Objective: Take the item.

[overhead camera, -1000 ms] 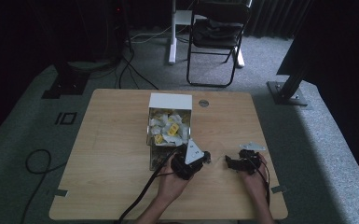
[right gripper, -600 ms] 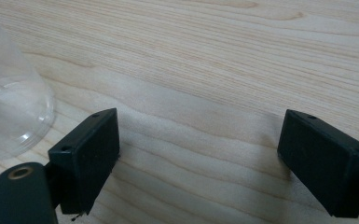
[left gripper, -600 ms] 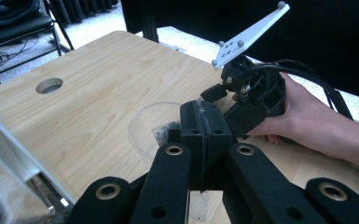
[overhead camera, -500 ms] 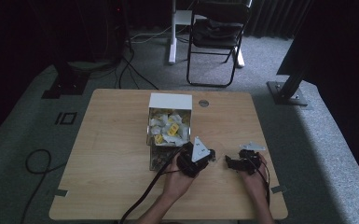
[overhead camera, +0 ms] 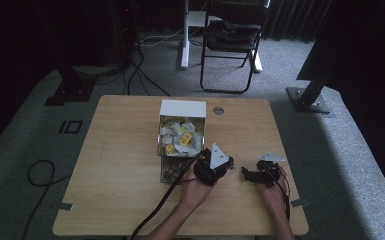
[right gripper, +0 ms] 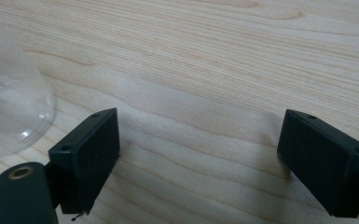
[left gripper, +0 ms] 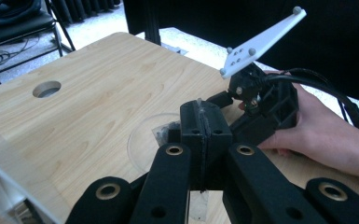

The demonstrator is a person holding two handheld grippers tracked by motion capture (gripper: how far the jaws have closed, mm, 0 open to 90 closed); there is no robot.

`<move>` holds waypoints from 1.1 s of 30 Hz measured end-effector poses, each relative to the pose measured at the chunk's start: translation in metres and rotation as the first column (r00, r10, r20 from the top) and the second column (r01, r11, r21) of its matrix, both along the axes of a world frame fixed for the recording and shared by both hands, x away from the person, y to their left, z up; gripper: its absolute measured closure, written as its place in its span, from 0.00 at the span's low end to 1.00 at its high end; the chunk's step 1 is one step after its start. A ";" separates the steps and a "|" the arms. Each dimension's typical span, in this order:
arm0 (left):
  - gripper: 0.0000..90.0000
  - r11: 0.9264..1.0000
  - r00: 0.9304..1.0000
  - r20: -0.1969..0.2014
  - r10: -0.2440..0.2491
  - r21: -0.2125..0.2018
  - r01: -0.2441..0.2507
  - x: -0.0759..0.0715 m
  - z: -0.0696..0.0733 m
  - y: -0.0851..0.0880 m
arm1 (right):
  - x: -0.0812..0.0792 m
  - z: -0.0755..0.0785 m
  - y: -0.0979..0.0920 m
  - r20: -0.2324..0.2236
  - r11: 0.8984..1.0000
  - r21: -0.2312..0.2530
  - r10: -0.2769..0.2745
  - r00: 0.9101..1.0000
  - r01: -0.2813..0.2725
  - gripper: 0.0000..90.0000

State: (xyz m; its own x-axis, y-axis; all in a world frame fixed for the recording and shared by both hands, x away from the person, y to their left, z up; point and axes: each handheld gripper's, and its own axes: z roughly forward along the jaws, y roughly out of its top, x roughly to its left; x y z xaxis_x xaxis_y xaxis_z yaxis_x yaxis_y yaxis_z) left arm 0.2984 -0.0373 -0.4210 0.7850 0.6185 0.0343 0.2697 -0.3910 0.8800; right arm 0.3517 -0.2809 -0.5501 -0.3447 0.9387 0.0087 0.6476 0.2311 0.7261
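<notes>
My left gripper (left gripper: 200, 122) has its two black jaws pressed together, and a thin clear film shows along the seam and below the pads. Just beyond them lies a clear plastic cup (left gripper: 142, 140) with a small dark packet (left gripper: 164, 133) at its rim. In the high view this left gripper (overhead camera: 227, 163) sits right of the white box (overhead camera: 182, 107). My right gripper (right gripper: 205, 156) stands wide open over bare wood, nothing between its pads, with the clear cup (right gripper: 9, 112) at its left. The right gripper (overhead camera: 246, 174) faces the left one across a short gap.
The white box holds several white and yellow packets (overhead camera: 180, 137). A round cable hole (overhead camera: 218, 110) lies in the wooden table (overhead camera: 115, 150) behind the box. A black cable (overhead camera: 155, 210) trails off the near edge. A folding chair (overhead camera: 232, 30) stands beyond the table.
The left gripper has shifted a little to the right, toward the right gripper. The right hand has kept still.
</notes>
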 end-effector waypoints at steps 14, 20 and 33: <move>1.00 0.999 0.998 0.045 0.036 0.023 -0.037 0.010 -0.006 -0.024 | 0.000 0.000 0.000 -0.001 1.000 0.001 -0.001 1.000 0.001 0.14; 1.00 0.998 0.998 0.031 0.060 0.020 -0.061 0.016 -0.014 -0.028 | 0.000 0.000 0.000 0.000 1.000 0.000 0.000 1.000 0.000 0.14; 0.72 0.995 0.994 0.044 0.100 0.024 -0.101 0.015 -0.019 -0.023 | 0.000 0.000 0.000 0.000 1.000 0.001 0.000 1.000 0.000 0.14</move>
State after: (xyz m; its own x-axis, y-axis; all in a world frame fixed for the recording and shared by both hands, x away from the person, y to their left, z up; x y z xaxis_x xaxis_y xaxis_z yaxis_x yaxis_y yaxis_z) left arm 0.3129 -0.0608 -0.4405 0.7164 0.6927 0.0833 0.2712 -0.3865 0.8815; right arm 0.3516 -0.2809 -0.5501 -0.3445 0.9387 0.0093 0.6479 0.2306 0.7260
